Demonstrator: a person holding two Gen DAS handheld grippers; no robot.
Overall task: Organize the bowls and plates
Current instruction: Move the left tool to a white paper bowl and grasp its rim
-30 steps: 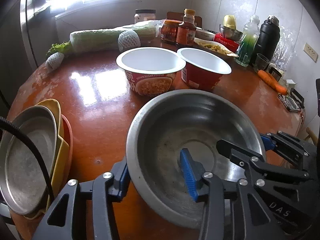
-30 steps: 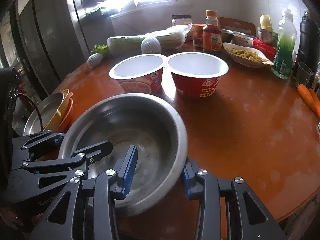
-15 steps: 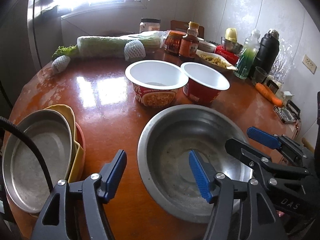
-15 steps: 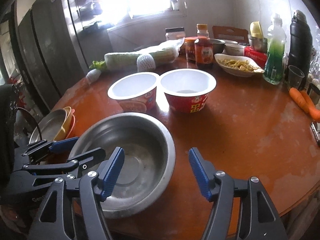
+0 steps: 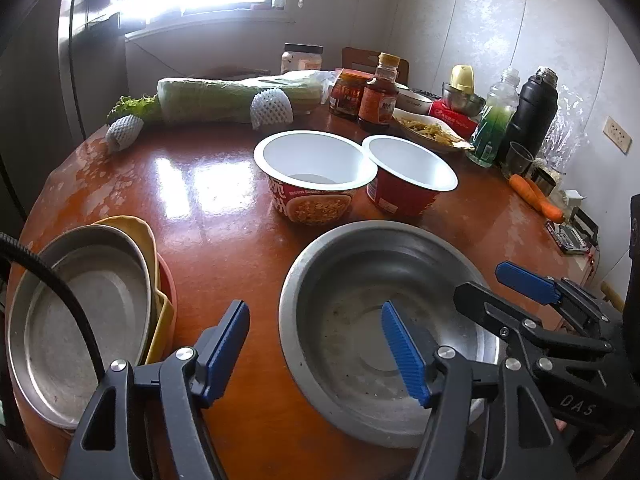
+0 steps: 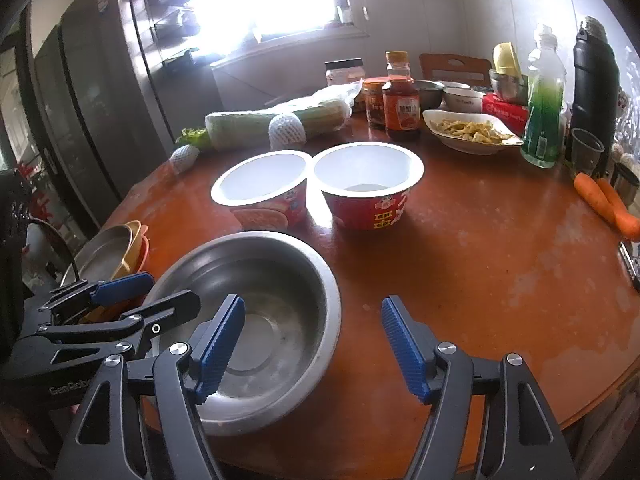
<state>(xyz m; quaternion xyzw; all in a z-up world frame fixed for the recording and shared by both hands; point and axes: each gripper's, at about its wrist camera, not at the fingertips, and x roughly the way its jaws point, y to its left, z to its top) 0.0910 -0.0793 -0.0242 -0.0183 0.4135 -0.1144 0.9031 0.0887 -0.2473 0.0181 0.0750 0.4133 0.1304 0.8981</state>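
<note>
At the left table edge, a shallow steel plate [image 5: 80,320] lay nested on yellow and orange dishes [image 5: 158,280], apparently the sorting pile. The left gripper [image 5: 316,344] and right gripper [image 6: 312,344] had just been opening, each straddling a rim of the wide steel bowl [image 5: 376,280], which rested unclamped on the reddish round table [image 6: 480,260].

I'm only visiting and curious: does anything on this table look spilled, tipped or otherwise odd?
Nothing is spilled or tipped. The steel bowl sits upright, with dried specks inside. The stack of plates at the table's left edge seems to overhang it a little, and two bare carrots lie on the tabletop.
</note>
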